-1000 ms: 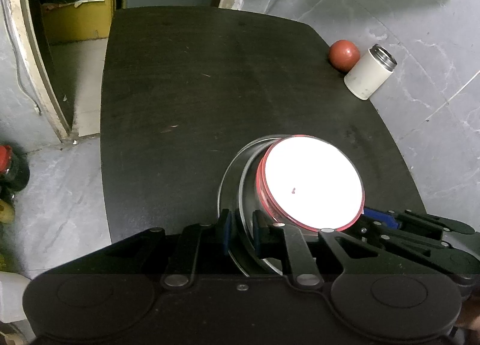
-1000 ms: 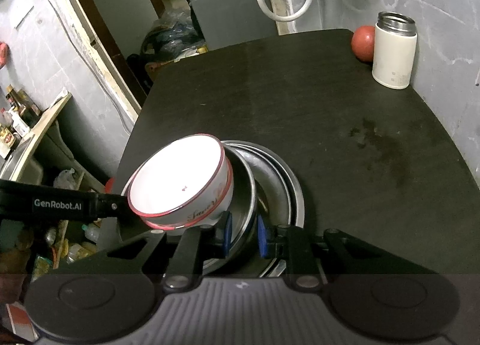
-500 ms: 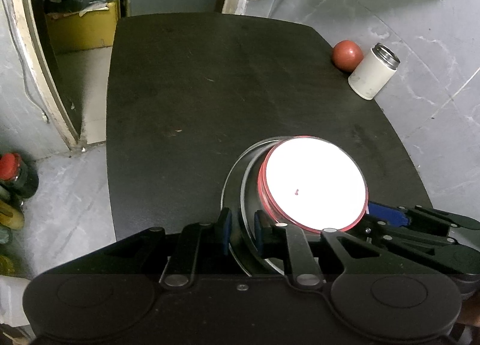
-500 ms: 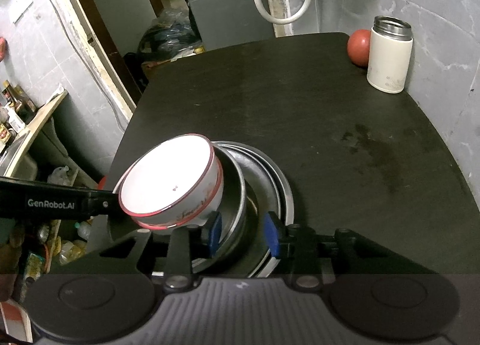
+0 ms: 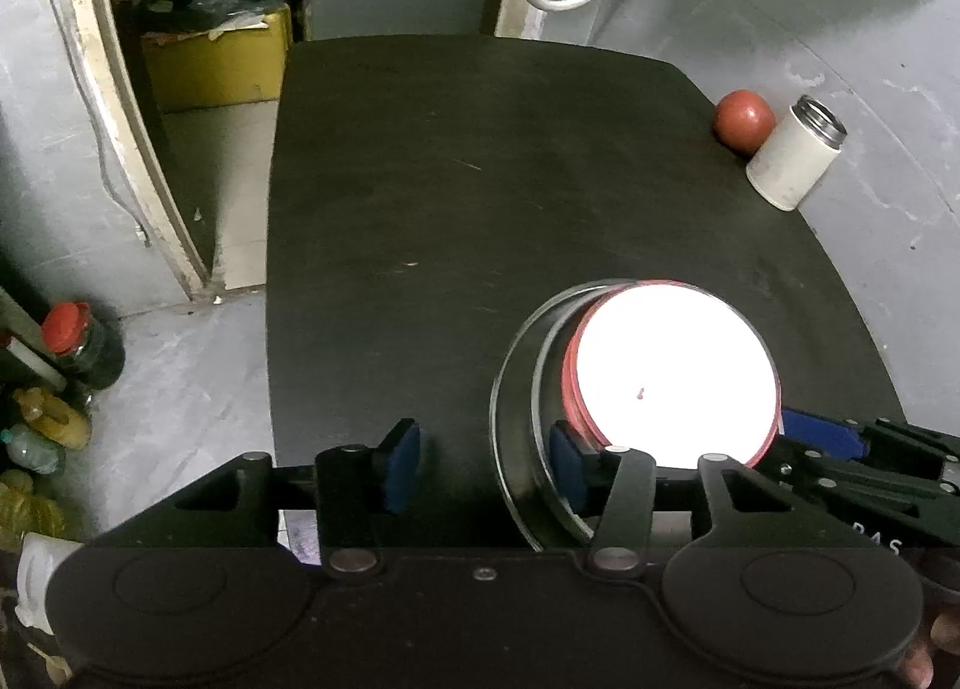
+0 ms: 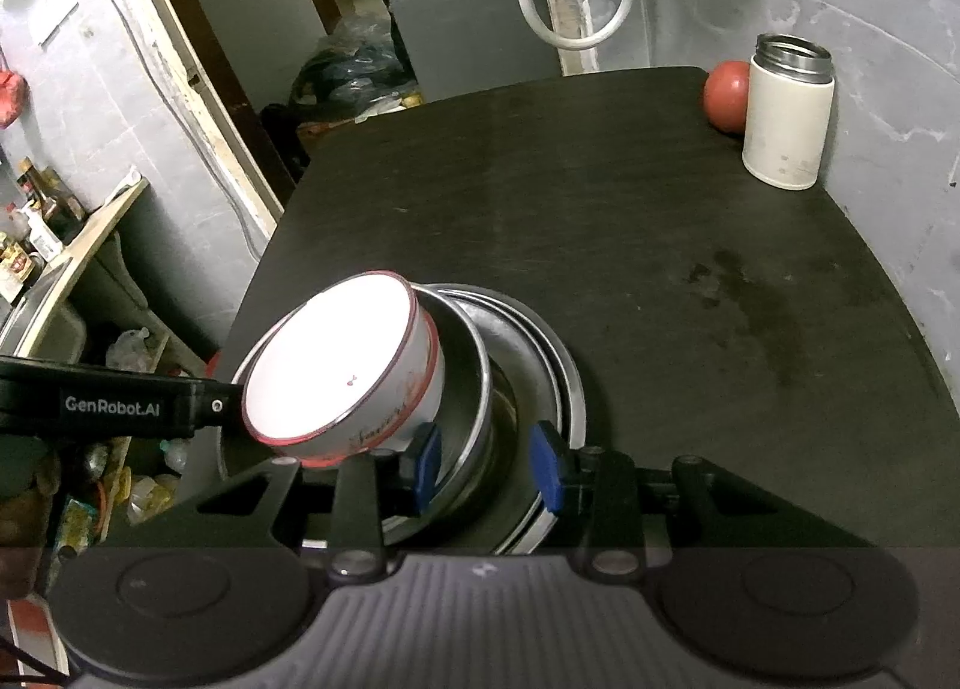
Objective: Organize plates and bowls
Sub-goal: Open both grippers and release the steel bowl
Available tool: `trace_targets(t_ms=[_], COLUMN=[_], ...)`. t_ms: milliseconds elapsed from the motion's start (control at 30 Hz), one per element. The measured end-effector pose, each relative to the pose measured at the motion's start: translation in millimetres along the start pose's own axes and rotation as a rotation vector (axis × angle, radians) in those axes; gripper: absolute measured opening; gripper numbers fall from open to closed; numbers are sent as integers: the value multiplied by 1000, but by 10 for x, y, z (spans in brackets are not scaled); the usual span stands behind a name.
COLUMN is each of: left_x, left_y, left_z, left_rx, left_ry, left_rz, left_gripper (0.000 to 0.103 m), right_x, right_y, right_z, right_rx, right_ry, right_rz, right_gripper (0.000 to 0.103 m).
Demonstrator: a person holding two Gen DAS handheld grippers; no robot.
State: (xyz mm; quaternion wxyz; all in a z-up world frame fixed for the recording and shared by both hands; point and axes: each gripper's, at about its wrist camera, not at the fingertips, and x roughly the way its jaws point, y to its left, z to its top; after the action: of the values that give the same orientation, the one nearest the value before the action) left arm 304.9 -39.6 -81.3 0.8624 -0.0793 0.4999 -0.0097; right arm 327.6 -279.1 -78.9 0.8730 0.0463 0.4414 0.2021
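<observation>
Left wrist view: the left tongs [image 5: 483, 464] stand spread, the steel plate [image 5: 510, 407] rim between their pads. Right tongs [image 6: 487, 464] gape around the steel bowl [image 6: 474, 383] wall, perhaps untouching. White red-rimmed bowl [image 6: 336, 371] nests tilted in the stack at the desk [image 6: 600, 245] front-left; flask [image 6: 786, 113] and red ball [image 6: 726, 95] stand far-right.

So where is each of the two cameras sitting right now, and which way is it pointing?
Left wrist: on the left gripper, looking forward and down over the black table at the white bowl in the steel plates; its open fingers and fingertips at bottom right show.
Right wrist: on the right gripper, facing the same stack from the other side; its open fingers straddle the steel bowl's rim.
Shared: bowl, table, white flask, red ball, and each other's gripper.
</observation>
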Motion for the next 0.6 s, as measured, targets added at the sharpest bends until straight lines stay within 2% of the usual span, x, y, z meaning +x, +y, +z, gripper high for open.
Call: trace_targets(t_ms=[33, 67, 100, 133, 200, 367, 600], left_x=[-9, -18, -32, -47, -88, -113, -165], left_y=[-8, -13, -15, -18, -22, -51, -85], left_z=[-5, -10, -13, -16, -10, 15, 7], left_rx=[0, 1, 4, 7, 12, 11, 3], left_ry=[-6, -11, -21, -33, -60, -77, -88], left_rz=[9, 16, 22, 29, 34, 46, 64], left_gripper=[55, 57, 59, 61, 70, 71, 72], right_x=[-6, -14, -20, -21, -36, -76, -127], right_y=[-7, -7, -8, -19, -88, -148, -156], right_z=[1, -2, -2, -1, -8, -25, -49], right_rx=[1, -1, -3, 0, 34, 54, 48], right_ry=[-4, -8, -13, -15, -22, -35, -44], right_rz=[1, -5, -26, -52, -51, -31, -20], right_gripper=[38, 43, 49, 60, 62, 70, 72])
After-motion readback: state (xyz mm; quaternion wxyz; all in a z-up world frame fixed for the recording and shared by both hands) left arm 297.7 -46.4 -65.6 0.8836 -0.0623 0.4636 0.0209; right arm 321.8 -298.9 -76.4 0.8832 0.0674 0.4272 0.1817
